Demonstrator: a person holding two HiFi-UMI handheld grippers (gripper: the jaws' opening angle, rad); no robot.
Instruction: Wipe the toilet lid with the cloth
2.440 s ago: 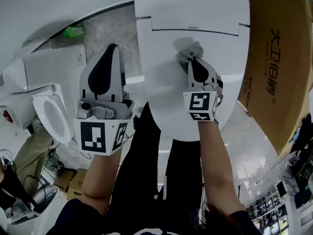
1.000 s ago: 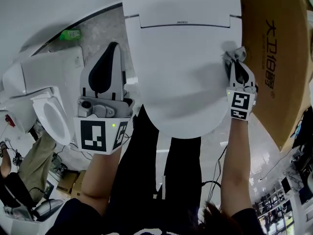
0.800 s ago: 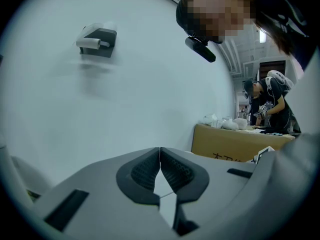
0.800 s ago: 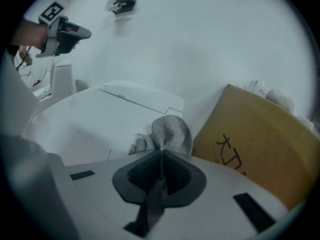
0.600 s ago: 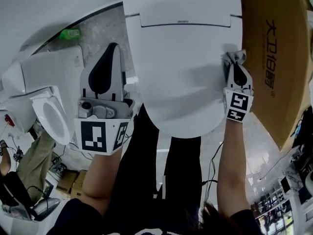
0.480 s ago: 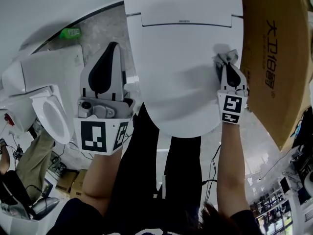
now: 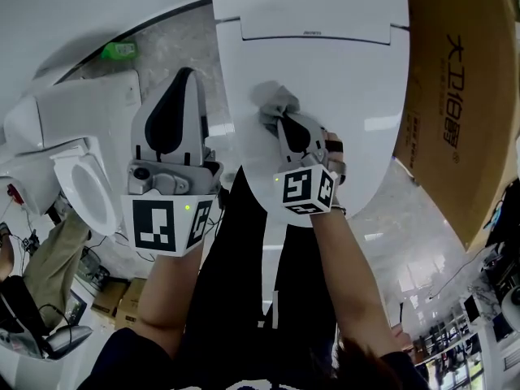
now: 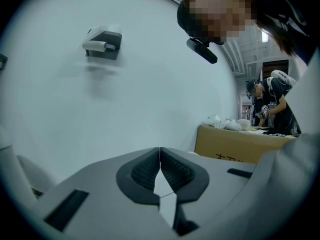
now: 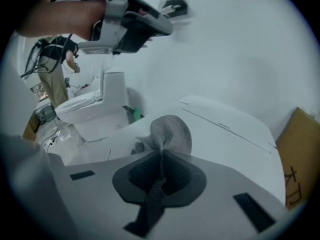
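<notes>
The white toilet lid (image 7: 341,80) lies closed below me. A grey mesh cloth (image 7: 275,104) is pressed on the lid's left part, and my right gripper (image 7: 280,124) is shut on it. In the right gripper view the cloth (image 9: 170,131) bunches out past the closed jaws over the lid (image 9: 220,134). My left gripper (image 7: 185,78) hovers left of the toilet, off the lid, shut with nothing in it. In the left gripper view its jaws (image 8: 160,156) meet against a plain white wall.
A big cardboard box (image 7: 463,96) stands right of the toilet. A second white toilet (image 7: 77,169) sits at the left, with a green bottle (image 7: 122,51) on the floor behind it. Cables and gear lie at the lower left. A wall fixture (image 8: 102,44) hangs on the white wall.
My right gripper has swept the cloth from the lid's right edge across to its left part. The left gripper has stayed where it was.
</notes>
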